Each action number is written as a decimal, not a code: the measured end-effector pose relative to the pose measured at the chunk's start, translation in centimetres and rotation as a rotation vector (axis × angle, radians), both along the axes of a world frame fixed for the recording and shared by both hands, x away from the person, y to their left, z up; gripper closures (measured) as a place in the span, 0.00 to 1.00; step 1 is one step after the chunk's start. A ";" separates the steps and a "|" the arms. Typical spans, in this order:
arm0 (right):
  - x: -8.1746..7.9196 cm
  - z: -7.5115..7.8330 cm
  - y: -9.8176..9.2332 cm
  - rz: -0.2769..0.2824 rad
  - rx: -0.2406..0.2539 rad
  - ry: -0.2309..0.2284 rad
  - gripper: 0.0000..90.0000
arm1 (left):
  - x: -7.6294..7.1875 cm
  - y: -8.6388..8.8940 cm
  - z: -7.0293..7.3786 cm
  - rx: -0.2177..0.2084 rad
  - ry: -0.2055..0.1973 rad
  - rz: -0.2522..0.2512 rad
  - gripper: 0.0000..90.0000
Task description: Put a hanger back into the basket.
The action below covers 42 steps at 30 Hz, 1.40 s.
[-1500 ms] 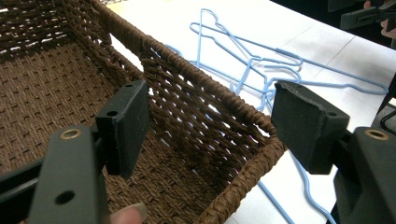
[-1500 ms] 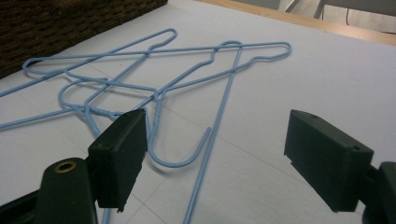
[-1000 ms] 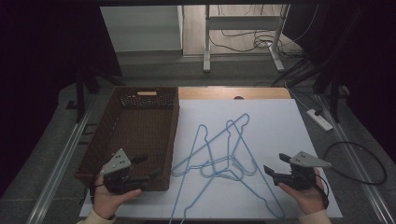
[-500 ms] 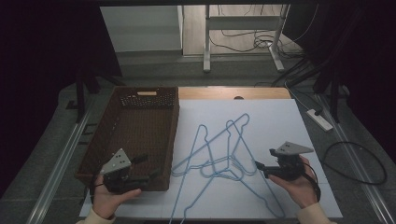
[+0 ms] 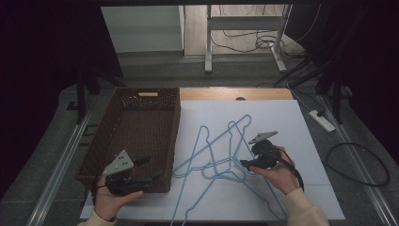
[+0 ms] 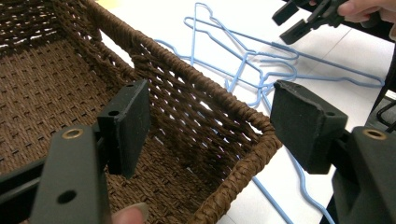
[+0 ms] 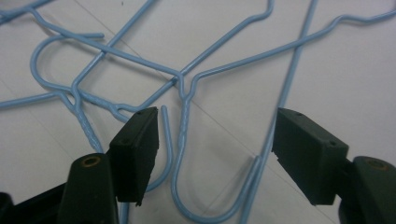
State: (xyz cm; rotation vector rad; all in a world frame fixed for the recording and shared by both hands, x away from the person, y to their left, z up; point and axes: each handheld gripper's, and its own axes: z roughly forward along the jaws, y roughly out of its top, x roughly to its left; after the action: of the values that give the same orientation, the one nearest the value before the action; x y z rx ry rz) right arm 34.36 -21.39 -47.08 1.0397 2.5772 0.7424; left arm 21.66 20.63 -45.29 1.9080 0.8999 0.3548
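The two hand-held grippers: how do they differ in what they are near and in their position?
The left hand-held gripper straddles the corner rim of the wicker basket; the right hand-held gripper is over the blue wire hangers, a hook between its jaws. The left one sits at the basket's near corner; the right one is over the white sheet. Both stand open, gripping nothing.

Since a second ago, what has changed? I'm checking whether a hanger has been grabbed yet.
The right gripper slid left across the white table onto the blue hangers; its jaws have just been closing, a hanger hook between them, not yet pinched. The left gripper, open at the basket corner, stayed put, as did the hangers.
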 end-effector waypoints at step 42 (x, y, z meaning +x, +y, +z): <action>2.9 -0.5 1.9 -0.043 -0.018 0.164 0.96 | -0.2 -1.7 1.5 0.024 -0.031 -0.015 0.33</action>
State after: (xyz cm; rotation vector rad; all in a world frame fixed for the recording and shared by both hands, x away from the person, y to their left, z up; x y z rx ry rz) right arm 37.28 -19.53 -47.57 1.1931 2.6823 0.6470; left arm 21.44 18.89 -43.77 1.9245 0.8642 0.3872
